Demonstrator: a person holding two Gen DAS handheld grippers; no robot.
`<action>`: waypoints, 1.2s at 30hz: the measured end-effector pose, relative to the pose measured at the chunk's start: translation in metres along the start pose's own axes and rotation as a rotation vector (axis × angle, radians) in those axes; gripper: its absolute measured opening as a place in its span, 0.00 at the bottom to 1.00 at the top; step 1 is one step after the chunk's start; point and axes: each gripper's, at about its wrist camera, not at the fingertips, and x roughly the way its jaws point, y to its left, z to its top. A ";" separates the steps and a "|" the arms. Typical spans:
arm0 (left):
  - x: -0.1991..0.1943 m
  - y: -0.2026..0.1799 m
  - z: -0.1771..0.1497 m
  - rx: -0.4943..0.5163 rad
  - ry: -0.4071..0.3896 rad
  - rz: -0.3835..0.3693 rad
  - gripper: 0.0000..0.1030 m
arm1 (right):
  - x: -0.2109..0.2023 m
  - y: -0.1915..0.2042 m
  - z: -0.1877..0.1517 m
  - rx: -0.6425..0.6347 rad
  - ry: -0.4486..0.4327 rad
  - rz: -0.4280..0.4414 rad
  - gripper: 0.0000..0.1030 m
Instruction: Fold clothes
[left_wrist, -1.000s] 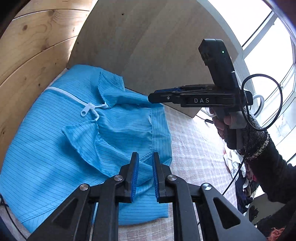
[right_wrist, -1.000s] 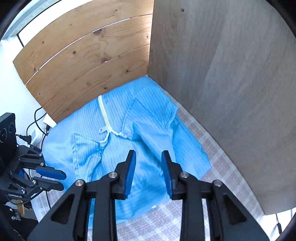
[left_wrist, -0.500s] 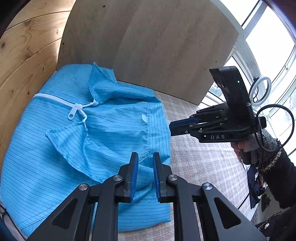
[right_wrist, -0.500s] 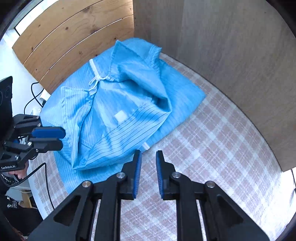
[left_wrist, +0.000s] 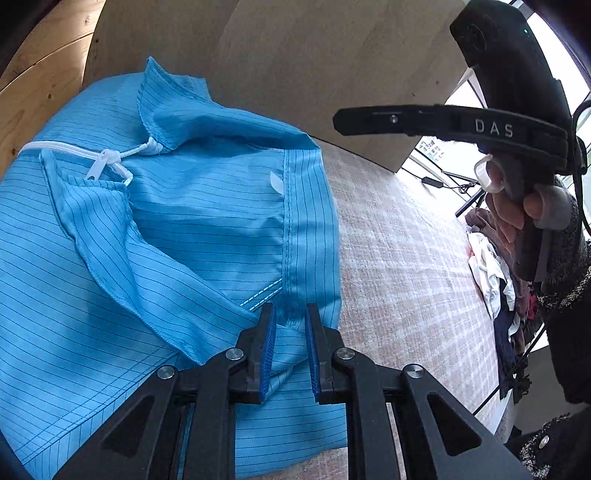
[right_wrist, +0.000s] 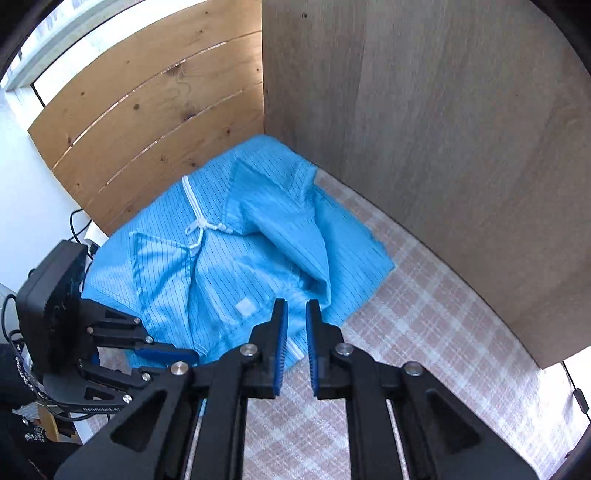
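1. Blue garment, thin dark pinstripes, lay on a pink/white checked cloth covering the surface. It sat in the corner where a knotty plank wall met a smooth wood panel.
2. Garment looked partly folded: one layer turned over the body, collar flaps up. White zipper w/ pull tab visible near the collar; small white label on inner fabric.
3. L gripper: blue pads had a narrow gap between them, spread slightly. Garment's stitched hem showed through the gap; couldn't tell if the pads touched fabric. No pinch seen.
4. R gripper: pads also slightly apart, narrow gap, nothing between them. Tips were over the garment's near edge where it met the checked cloth.
5. In L wrist view, R gripper appeared side-on, above the cloth & right of the garment, "DAS" lettering on its body, held by a hand in a dark knit sleeve.
6. In R wrist view, L gripper showed at lower left, beside the garment's left edge.
7. Pile of mixed clothes lay past the cloth's far edge, blurry.
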 end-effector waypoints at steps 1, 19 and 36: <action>-0.003 0.001 0.000 -0.010 -0.003 -0.002 0.14 | 0.012 0.001 0.008 0.001 0.009 0.000 0.14; -0.152 -0.047 -0.026 -0.035 -0.198 0.211 0.76 | -0.125 0.092 -0.097 0.350 -0.207 -0.371 0.65; -0.210 -0.128 -0.097 -0.013 -0.285 0.294 0.77 | -0.194 0.149 -0.218 0.402 -0.237 -0.456 0.65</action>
